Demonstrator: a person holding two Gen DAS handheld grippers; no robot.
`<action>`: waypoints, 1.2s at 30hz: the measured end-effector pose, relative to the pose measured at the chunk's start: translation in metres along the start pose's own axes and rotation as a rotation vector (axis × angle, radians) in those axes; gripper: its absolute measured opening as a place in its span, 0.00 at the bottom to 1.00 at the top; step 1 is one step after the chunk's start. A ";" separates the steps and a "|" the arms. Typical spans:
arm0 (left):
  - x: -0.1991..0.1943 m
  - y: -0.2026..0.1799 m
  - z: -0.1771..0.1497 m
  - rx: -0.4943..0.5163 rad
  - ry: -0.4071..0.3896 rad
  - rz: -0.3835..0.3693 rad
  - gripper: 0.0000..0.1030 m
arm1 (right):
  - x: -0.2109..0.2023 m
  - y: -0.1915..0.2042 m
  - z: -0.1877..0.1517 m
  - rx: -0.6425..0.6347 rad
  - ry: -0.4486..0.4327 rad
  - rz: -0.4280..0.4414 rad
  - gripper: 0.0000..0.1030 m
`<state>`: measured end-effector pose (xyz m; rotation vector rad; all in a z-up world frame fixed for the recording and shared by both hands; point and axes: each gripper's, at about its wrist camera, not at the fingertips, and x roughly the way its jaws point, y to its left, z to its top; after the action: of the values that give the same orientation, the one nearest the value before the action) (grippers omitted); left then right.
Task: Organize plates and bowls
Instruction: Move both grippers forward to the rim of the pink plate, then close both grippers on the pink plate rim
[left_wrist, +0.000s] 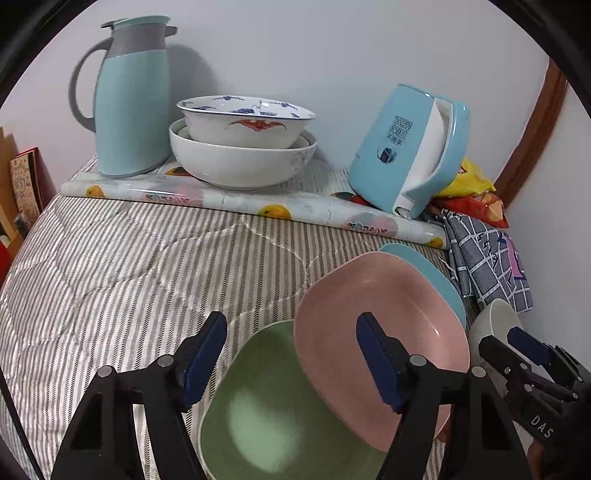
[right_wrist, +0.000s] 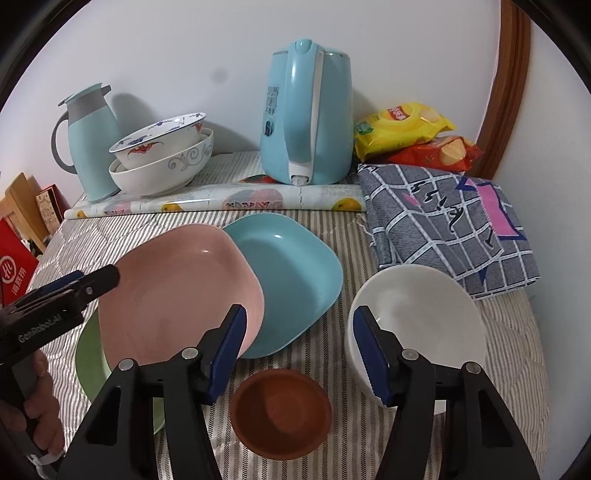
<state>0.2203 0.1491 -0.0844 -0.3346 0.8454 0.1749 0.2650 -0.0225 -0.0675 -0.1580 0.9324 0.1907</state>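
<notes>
A pink plate (right_wrist: 177, 288) overlaps a green plate (right_wrist: 90, 354) on its left and a blue plate (right_wrist: 295, 280) on its right, all on the striped cloth. A white bowl (right_wrist: 421, 317) and a small brown bowl (right_wrist: 280, 413) sit nearer. Two stacked bowls (right_wrist: 162, 158) stand at the back. My left gripper (left_wrist: 291, 365) is open above the green plate (left_wrist: 266, 413) and the pink plate (left_wrist: 369, 325), empty. My right gripper (right_wrist: 297, 354) is open and empty, above the brown bowl, its right finger at the white bowl's rim.
A light blue thermos jug (right_wrist: 88, 140), a blue electric kettle (right_wrist: 306, 110), a rolled patterned sheet (right_wrist: 221, 201), snack bags (right_wrist: 406, 129) and a folded checked cloth (right_wrist: 443, 221) line the back and right. Boxes (right_wrist: 22, 236) stand at the left edge.
</notes>
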 end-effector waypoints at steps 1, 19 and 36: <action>0.001 -0.001 0.001 0.003 0.000 -0.003 0.67 | 0.001 0.001 0.000 -0.003 0.002 0.001 0.58; 0.022 -0.009 0.002 0.024 0.041 -0.038 0.54 | 0.030 0.009 -0.002 -0.021 0.062 0.015 0.49; 0.027 -0.007 0.000 0.000 0.048 -0.095 0.19 | 0.041 0.018 -0.002 -0.032 0.094 0.052 0.13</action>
<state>0.2397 0.1431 -0.1036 -0.3796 0.8754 0.0789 0.2829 -0.0021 -0.1028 -0.1734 1.0282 0.2479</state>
